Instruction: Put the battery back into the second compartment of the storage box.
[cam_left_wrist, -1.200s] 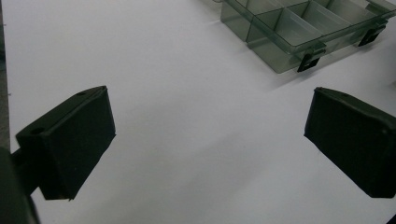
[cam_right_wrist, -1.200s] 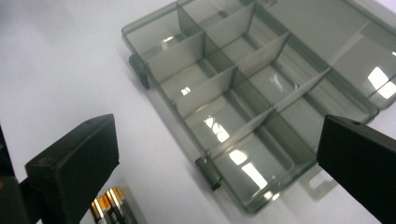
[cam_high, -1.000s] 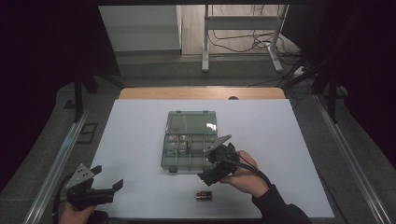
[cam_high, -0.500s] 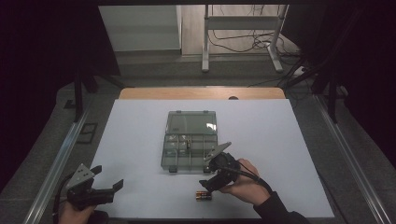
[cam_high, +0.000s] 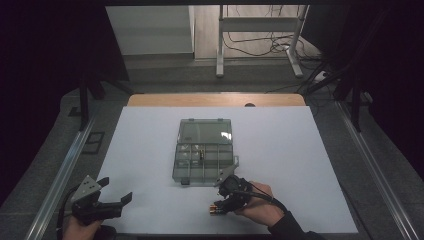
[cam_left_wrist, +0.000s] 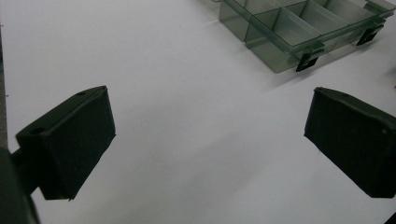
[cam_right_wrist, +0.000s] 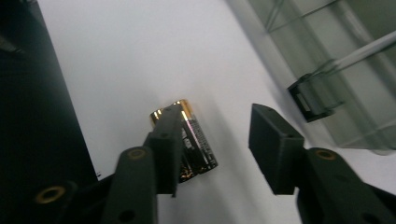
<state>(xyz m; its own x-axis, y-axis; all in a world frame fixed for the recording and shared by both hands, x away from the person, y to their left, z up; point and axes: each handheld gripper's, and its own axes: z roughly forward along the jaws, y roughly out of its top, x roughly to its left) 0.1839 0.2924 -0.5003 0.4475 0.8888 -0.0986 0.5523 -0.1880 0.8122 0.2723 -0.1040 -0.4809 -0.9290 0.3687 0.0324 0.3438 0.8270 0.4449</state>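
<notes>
Clearly the step in hand is the pickup of the battery (cam_right_wrist: 187, 140), which lies flat on the white counter (cam_high: 150, 150) just in front of the open compartment box (cam_high: 204, 160). The right gripper (cam_right_wrist: 217, 144) has come down over it, and its fingers have just been closing. In the right gripper view the battery sits against the inner face of one finger (cam_right_wrist: 166, 144), while the other finger (cam_right_wrist: 273, 144) stands apart from it, with bare counter between, so nothing is pinched yet. To grip well, the person would likely shift the gripper a little toward that touching finger, so that the battery lies midway between the two, then close across its round body rather than along its length. Pushing on with the battery off-centre could roll it away across the counter. The left gripper (cam_left_wrist: 205, 135) waits near the counter's near corner, fingers spread wide with nothing between them, well apart from the box.
</notes>
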